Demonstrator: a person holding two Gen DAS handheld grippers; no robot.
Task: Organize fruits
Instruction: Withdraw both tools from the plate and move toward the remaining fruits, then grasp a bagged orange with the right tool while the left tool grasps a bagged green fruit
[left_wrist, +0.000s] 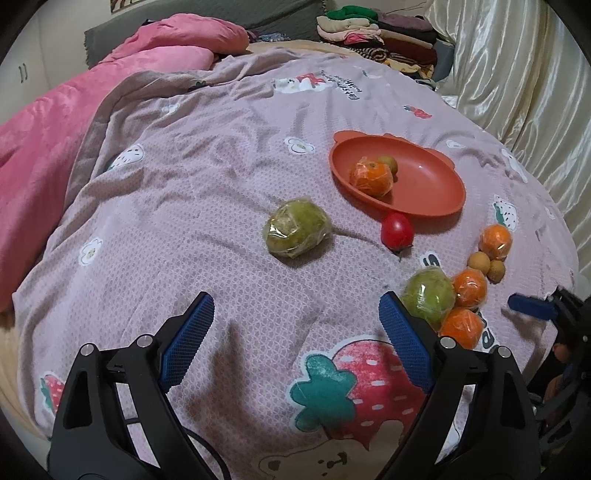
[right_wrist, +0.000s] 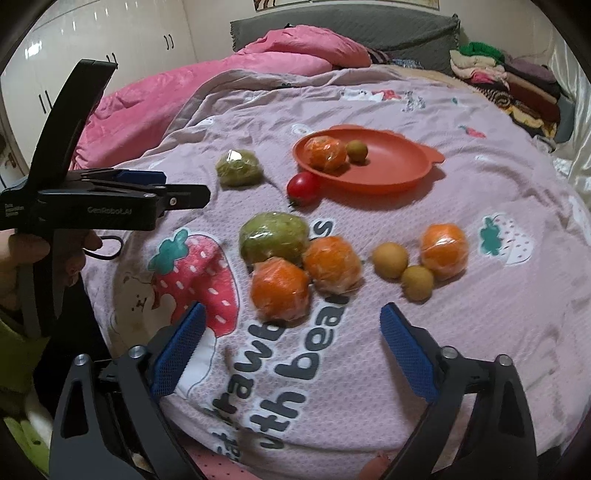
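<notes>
- A bed covered with a mauve quilt (left_wrist: 221, 184) printed with strawberries and bears fills both views.
- An orange-red plate (right_wrist: 391, 177) rests on the quilt. Inside it lie one wrapped orange (right_wrist: 327, 152) and, touching it, one small brownish-green round fruit (right_wrist: 357, 150).
- A red tomato (right_wrist: 303, 187) sits on the quilt against the plate's near rim.
- A wrapped green fruit (right_wrist: 238, 168) lies alone, off to the left of the plate in the right wrist view.
- Nearer the cameras, a second wrapped green fruit (right_wrist: 273, 239) touches two wrapped oranges, one at (right_wrist: 280, 288) and one at (right_wrist: 331, 264).
- To their right lie two small tan round fruits (right_wrist: 390, 259) beside a third loose orange (right_wrist: 443, 251).
- The left gripper (left_wrist: 295, 332) hovers above bare quilt, its blue-padded jaws wide apart with nothing between them.
- The right gripper (right_wrist: 291, 341) hovers just short of the nearest orange, jaws apart and empty.
- A hand (right_wrist: 22, 258) grips the left gripper's handle.
- A pink blanket (left_wrist: 48, 147) and a pile of folded clothes (left_wrist: 380, 33) lie at the far end.
</notes>
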